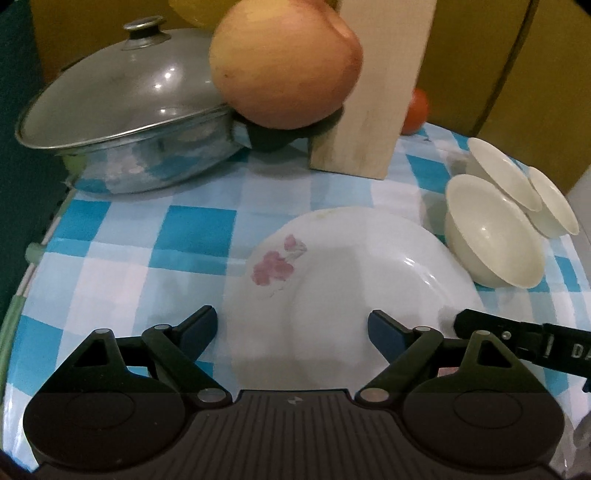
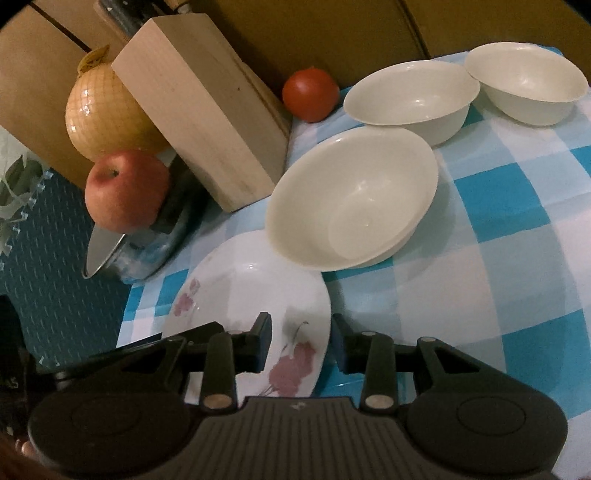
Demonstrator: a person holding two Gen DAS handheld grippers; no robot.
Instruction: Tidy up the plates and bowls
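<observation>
Surface: table under a blue-and-white checked tablecloth, cloth lies flat, rounded edge at left in the left wrist view. Behind the table: yellow-brown panelled wall or cabinet fronts. Teal patterned surface beyond the table's left edge; can't tell what it is.

Back left: lidded steel pan, glass lid with knob, dark side handle. An apple sits on that handle. Just beside it a wooden knife block, tilted back toward the wall. Behind apple and block, a yellow netted fruit. Tomato at the back edge, right of the block.

Floral plate: white, pink flowers, flat on the cloth near the front, centre. Three cream bowls to its right: the nearest bowl touches or overlaps the plate's far rim; the second bowl and third bowl sit behind it, rims touching each other.

Left gripper: jaws wide, over the plate's near-left part, nothing between the pads, not gripping.
Right gripper: jaws narrow, straddling the plate's right rim, one finger over the plate and one outside it. Gaps visible each side of the rim, so pads aren't pressing. Its tip shows at the right in the left wrist view.
</observation>
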